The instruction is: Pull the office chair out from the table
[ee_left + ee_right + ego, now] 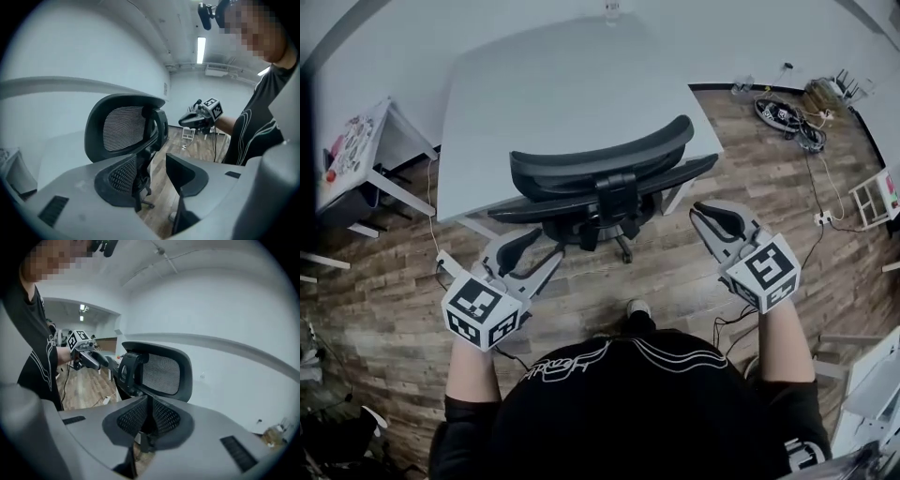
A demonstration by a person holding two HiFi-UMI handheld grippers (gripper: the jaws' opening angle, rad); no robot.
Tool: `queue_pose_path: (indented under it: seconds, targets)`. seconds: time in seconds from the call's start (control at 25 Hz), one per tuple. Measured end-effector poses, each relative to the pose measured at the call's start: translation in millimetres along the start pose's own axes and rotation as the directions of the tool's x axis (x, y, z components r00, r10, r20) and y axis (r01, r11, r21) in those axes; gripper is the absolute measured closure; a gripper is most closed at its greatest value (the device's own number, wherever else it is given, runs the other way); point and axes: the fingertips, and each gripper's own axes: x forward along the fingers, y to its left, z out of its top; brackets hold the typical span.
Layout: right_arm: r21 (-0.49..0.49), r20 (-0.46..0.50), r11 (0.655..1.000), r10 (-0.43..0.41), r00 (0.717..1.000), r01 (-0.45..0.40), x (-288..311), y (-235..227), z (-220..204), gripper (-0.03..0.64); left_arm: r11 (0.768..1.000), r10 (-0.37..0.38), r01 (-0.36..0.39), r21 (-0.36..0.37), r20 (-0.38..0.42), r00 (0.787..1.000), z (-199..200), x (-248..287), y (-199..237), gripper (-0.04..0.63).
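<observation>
The black mesh-backed office chair (600,169) stands tucked against the near edge of the white table (553,84), its back towards me. My left gripper (534,255) hovers below and left of the chair back, apart from it, jaws open with nothing between them. My right gripper (709,216) is off the chair's right side, shut and empty, touching nothing. In the left gripper view the chair back (124,126) rises beyond the parted jaws (152,176). The right gripper view has the chair back (161,373) just past its closed jaws (149,418).
Cables and gear (787,117) lie on the wood floor at the far right, with a white rack (874,197) beside them. A small white side table (366,150) stands at the left. My shoe (637,307) is right behind the chair base.
</observation>
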Motion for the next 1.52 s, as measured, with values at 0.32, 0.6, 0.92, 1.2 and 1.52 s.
queue_pose_path:
  seconds: [0.32,0.6,0.92,1.2,1.52]
  targets:
    - [-0.254,-0.094,0.966,0.015,0.995,-0.038,16,-46,2,0.411,0.981,0.130,-0.113,0.159,-0.103,0.986,10,0,41,0.356]
    - [-0.550,-0.298,0.807,0.051,0.953,-0.215,39,-68,-35,0.383,0.934,0.271,-0.176,0.312,-0.293,0.917,-18,4,80,0.351]
    - [-0.661,-0.425,0.673,0.028,0.905,-0.332,63,-94,-62,0.383,0.891,0.358,-0.160,0.425,-0.440,0.823,-50,16,106,0.353]
    - [-0.669,-0.457,0.635,0.058,0.888,-0.386,77,-94,-74,0.385,0.868,0.368,-0.052,0.493,-0.570,0.735,-73,19,115,0.371]
    - [-0.665,-0.456,0.642,0.055,0.888,-0.381,87,-96,-80,0.402,0.790,0.408,0.064,0.610,-0.601,0.687,-85,25,118,0.425]
